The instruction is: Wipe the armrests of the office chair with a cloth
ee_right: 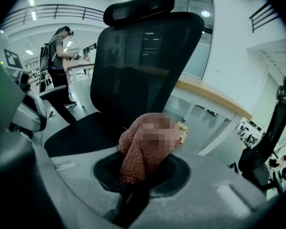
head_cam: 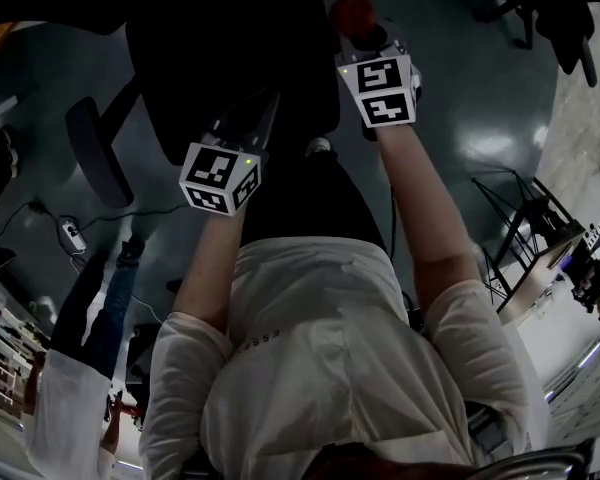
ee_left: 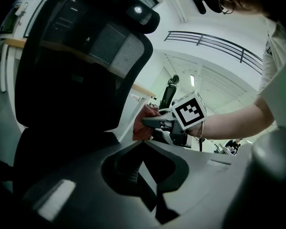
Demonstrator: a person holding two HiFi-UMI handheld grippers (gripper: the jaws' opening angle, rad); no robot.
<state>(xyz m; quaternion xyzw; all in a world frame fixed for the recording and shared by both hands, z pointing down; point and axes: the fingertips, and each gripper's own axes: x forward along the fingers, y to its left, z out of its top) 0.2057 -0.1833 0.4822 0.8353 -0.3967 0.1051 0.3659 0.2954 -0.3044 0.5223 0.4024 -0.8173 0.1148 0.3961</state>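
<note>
Centrally, the right gripper (ee_right: 133,187) is pinching one cloth (ee_right: 144,144) in its fingers before one chair (ee_right: 143,61), with a second chair (ee_right: 271,128) at far right; the left gripper (ee_left: 145,168) is holding its fingers together, empty.

Black mesh office chair (ee_right: 148,66), cloth (ee_right: 132,162) seemingly reddish-brown knit, black-and-white square-patterned marker cube (head_cam: 220,178), white shirt (head_cam: 320,368)

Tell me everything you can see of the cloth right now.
The cloth is reddish-brown, with a coarse knitted look, bunched into an upright wad. The right gripper is shut on its lower end, holding it in front of the chair. Whether it touches the chair cannot be told.
</note>
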